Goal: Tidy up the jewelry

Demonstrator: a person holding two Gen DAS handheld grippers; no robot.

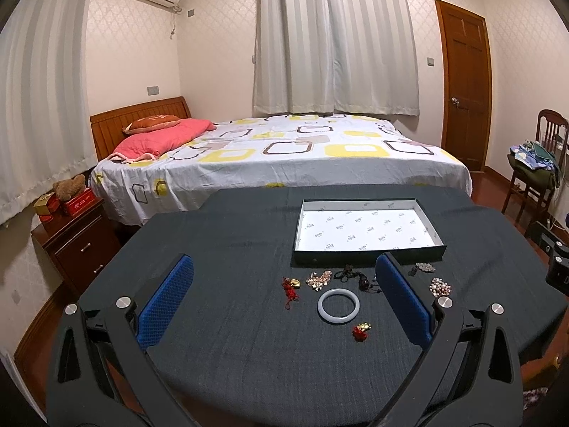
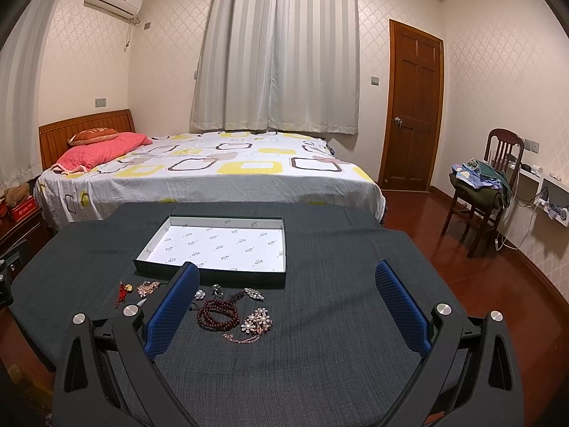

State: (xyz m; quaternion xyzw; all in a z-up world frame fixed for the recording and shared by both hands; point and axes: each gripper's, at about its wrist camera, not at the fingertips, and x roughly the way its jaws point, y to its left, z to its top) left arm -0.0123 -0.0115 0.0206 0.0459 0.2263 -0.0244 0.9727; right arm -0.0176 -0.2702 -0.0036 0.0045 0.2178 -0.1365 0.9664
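Dark cloth tabletop (image 1: 231,338), shallow open box (image 1: 368,229) near far edge, empty, white bangle (image 1: 338,307), bead bracelet (image 2: 217,315), brooches and red-cord charms loose before it, left hand-held gripper (image 1: 284,306) and right hand-held gripper (image 2: 286,307) both spread wide, holding nothing.

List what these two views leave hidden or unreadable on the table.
- Left wrist view: the left gripper's right finger covers jewelry between the dark beaded piece and the brooch.
- Right wrist view: the right gripper's left finger hides most of the white bangle.
- Both views: print lining the tray is too small to read.
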